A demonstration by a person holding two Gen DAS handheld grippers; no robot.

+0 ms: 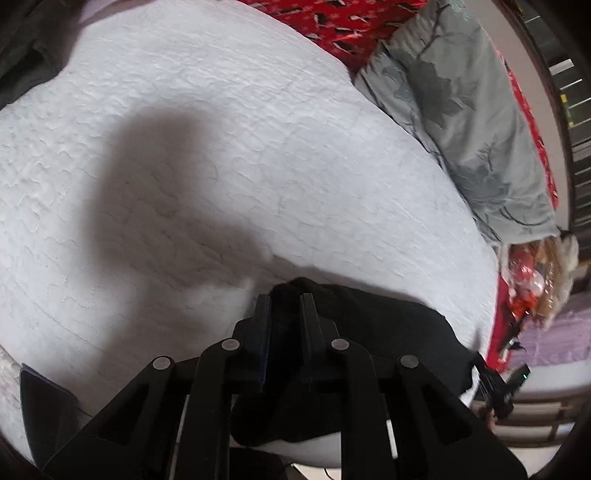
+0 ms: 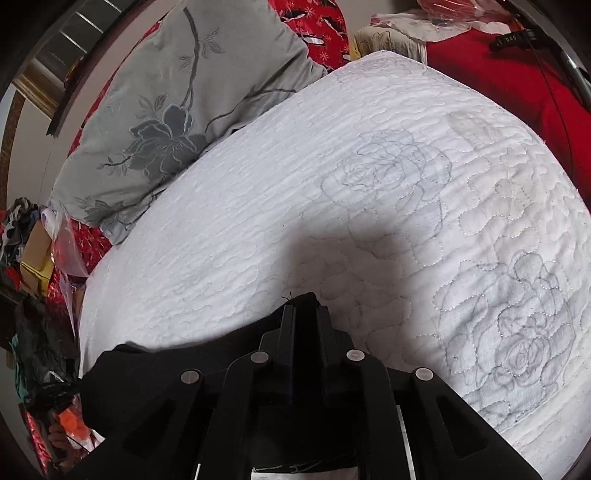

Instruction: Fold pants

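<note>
Black fabric, the pants [image 1: 369, 332], bunched low at the near edge of a bed under a white quilt [image 1: 221, 147]; in the left wrist view spread from the middle of the frame's lower part out to the right, one raised fold poking up between the fingertips of the left gripper [image 1: 287, 297]; jaws of that gripper nearly shut, only a narrow gap between them, filled with dark cloth and so pinched on the pants; in the right wrist view the same pants [image 2: 166, 369] running from the lower centre off to the left, a peaked bit of hem with loose threads standing between the fingertips of the right gripper [image 2: 304, 308]; jaws there likewise drawn close together and clamped on that fold of the pants; both grippers angled steeply down toward the bed; broad grey shadows of the grippers cast on the quilt ahead of each; quilt stitched in wavy lines, with pale grey rose outlines showing in the right wrist view; grey pillow [image 2: 166, 110] with a dark flower and branch print lying along the far side of the quilt, touching its edge; red patterned cover [image 1: 332, 26] under and beyond the pillow; plain red cloth [image 2: 498, 74] at the far right corner in the right wrist view; clutter of bags and boxes [image 2: 33, 254] beside the bed, too blurred to name further.
</note>
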